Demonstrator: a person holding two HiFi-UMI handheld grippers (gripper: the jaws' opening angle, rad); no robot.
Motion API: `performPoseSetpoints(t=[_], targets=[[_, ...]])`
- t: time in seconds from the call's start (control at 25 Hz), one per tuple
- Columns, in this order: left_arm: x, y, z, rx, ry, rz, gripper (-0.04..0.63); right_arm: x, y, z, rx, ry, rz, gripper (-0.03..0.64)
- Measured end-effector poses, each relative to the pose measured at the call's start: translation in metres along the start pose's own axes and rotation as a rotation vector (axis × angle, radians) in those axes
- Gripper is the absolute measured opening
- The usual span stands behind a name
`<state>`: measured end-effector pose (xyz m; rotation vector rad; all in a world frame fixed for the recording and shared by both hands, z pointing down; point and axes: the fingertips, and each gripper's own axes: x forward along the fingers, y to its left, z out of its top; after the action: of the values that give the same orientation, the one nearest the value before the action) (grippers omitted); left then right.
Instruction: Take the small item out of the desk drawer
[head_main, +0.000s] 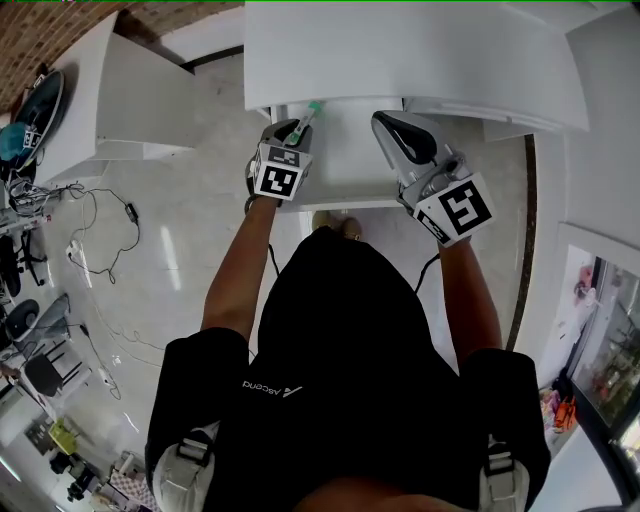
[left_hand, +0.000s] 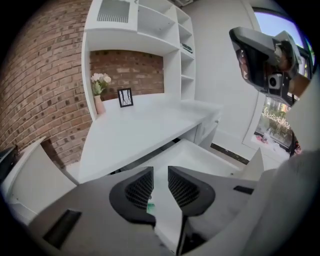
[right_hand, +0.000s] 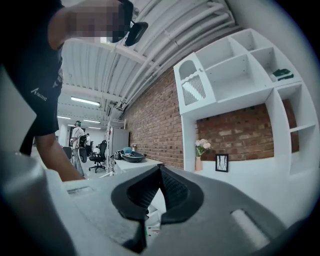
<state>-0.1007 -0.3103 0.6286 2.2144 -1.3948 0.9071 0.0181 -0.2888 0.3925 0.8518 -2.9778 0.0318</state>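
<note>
The small green item (head_main: 309, 112) sits at the back left of the open drawer (head_main: 350, 175), just under the desk's (head_main: 400, 50) front edge and right at the tip of my left gripper (head_main: 298, 130). In the left gripper view only a sliver of its green (left_hand: 150, 207) shows, low down beside the left-hand pad. The jaws stand spread with a clear gap between them, so the pads are not pressing on it. I cannot tell whether it rests on the drawer floor or leans on the pad.

My right gripper (head_main: 386, 120) hangs over the right half of the same drawer, well apart from the item. Its own view shows the jaws pressed together at the tips with nothing between them.

Beyond that is the white desktop (left_hand: 135, 130), carrying a vase of flowers (left_hand: 99, 89) and a small picture frame (left_hand: 125, 97) against the brick wall (left_hand: 45, 100).
</note>
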Motion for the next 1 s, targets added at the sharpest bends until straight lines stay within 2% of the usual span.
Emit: performPoseSetpoints(t=[0.4, 0.72, 1.0], targets=[[0.072, 0.02, -0.048, 0.057, 0.217, -0.022, 0.189, 0.016, -0.017, -0.033, 0.045, 0.048, -0.045, 0.002], [0.113, 0.032, -0.074, 0.09, 0.346, -0.03, 0.192, 0.02, -0.027, -0.054, 0.093, 0.093, -0.085, 0.002], [0.131, 0.03, -0.094, 0.101, 0.418, -0.06, 0.192, 0.02, -0.031, -0.064, 0.121, 0.114, -0.112, 0.002]])
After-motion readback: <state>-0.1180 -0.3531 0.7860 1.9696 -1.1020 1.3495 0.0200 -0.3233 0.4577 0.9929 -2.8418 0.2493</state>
